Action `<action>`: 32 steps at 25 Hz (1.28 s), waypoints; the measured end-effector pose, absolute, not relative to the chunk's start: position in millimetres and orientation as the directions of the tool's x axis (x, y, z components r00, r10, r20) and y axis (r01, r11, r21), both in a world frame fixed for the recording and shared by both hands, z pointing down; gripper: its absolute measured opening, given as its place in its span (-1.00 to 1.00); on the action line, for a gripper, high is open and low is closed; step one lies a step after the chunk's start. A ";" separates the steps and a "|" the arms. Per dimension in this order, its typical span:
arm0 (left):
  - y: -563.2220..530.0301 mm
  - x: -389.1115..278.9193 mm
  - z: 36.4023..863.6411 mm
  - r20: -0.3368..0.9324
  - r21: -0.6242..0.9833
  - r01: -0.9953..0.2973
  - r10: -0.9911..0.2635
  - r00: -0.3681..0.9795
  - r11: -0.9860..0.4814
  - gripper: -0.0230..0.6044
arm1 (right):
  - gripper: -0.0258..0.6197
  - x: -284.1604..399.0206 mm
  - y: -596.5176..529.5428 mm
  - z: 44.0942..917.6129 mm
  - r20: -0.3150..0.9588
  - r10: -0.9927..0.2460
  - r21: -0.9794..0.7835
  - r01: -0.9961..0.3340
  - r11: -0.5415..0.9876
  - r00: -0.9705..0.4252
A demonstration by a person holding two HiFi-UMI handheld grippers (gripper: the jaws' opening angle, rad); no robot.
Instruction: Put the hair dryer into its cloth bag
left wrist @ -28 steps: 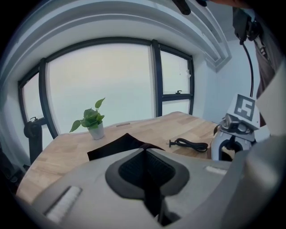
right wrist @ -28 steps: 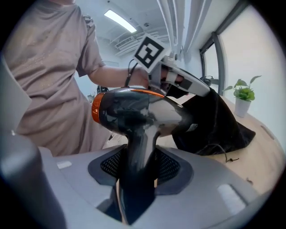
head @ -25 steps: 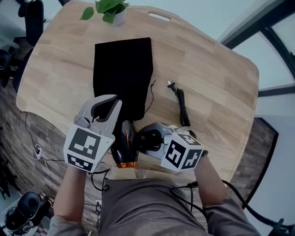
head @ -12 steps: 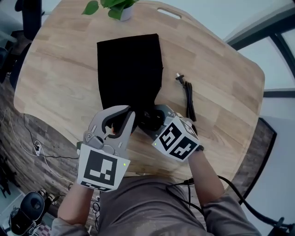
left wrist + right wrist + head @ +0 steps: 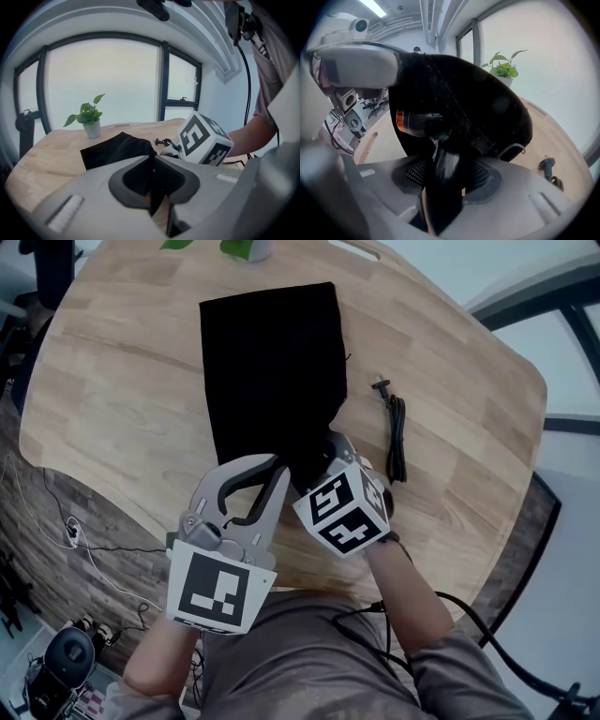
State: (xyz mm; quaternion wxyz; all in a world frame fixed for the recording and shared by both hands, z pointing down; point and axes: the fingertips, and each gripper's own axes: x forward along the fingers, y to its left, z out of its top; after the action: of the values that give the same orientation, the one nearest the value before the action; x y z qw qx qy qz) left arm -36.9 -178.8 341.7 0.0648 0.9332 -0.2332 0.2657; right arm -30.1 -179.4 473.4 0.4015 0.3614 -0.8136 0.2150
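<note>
hair dryer (image 5: 422,123) carried from table (image 5: 122,381) edge, now at cloth bag (image 5: 272,362) mouth — right tool (image 5: 443,173) rolled

A pale wooden table (image 5: 122,381) with rounded corners carries a flat black cloth bag (image 5: 272,362), a coiled black power cord (image 5: 397,432) beside it, and a potted plant (image 5: 89,119) at the far edge.

This looks to me like an office or a studio-style lab rather than a home. A broad pale wooden table (image 5: 122,381) with rounded corners stands before tall dark-framed windows (image 5: 103,79) that curve round the far side, and a small potted plant (image 5: 89,121) sits at the table's far edge. Strip lights (image 5: 375,7) run along the ceiling, and on the left the dark plank-patterned floor (image 5: 28,488) carries loose cables (image 5: 70,538) and some dark equipment (image 5: 56,667) near me.
</note>
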 end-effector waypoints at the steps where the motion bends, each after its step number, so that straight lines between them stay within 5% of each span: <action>1: -181.5 -44.5 339.3 0.501 -0.001 -0.487 -0.422 0.755 -0.873 -0.80 | -0.26 -30.4 -178.8 475.0 0.808 -0.413 -0.066 -0.761 0.645 -0.420; 8: -165.8 -98.9 365.9 0.514 0.045 -0.568 -0.469 0.718 -0.822 -0.37 | -0.25 -27.8 -176.3 477.5 0.804 -0.396 -0.102 -0.759 0.643 -0.444; 11: -162.7 -106.8 394.8 0.574 0.042 -0.579 -0.455 0.681 -0.814 -0.33 | -0.25 -27.7 -175.8 477.8 0.805 -0.394 -0.103 -0.759 0.643 -0.444; 13: -168.3 -109.3 405.3 0.574 0.046 -0.597 -0.468 0.671 -0.801 -0.43 | -0.25 -29.1 -177.0 478.2 0.803 -0.395 -0.101 -0.756 0.646 -0.446; 16: -178.8 -115.1 408.2 0.555 0.026 -0.610 -0.496 0.668 -0.792 -0.88 | -0.16 -33.2 -173.4 475.7 0.781 -0.375 -0.133 -0.720 0.681 -0.499; 19: -181.5 -118.2 402.0 0.539 0.002 -0.591 -0.497 0.680 -0.807 -0.88 | 0.09 -20.8 -160.5 473.8 0.761 -0.377 -0.113 -0.681 0.723 -0.527; 22: -179.7 -116.8 393.8 0.513 0.010 -0.578 -0.492 0.703 -0.816 -0.88 | -0.20 -8.3 -151.6 477.9 0.752 -0.408 -0.042 -0.655 0.755 -0.518; 32: -152.3 -111.3 384.6 0.572 0.012 -0.480 -0.388 0.723 -0.877 -0.89 | -0.22 -0.3 -163.4 450.2 0.680 -0.478 -0.082 -0.706 0.704 -0.556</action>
State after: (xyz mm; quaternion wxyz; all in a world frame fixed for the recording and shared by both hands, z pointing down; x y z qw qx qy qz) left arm -111.3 -152.3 384.6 0.0798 0.9248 -0.2345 0.2888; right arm -0.3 -163.4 450.2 0.3240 0.3423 -0.8642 0.1759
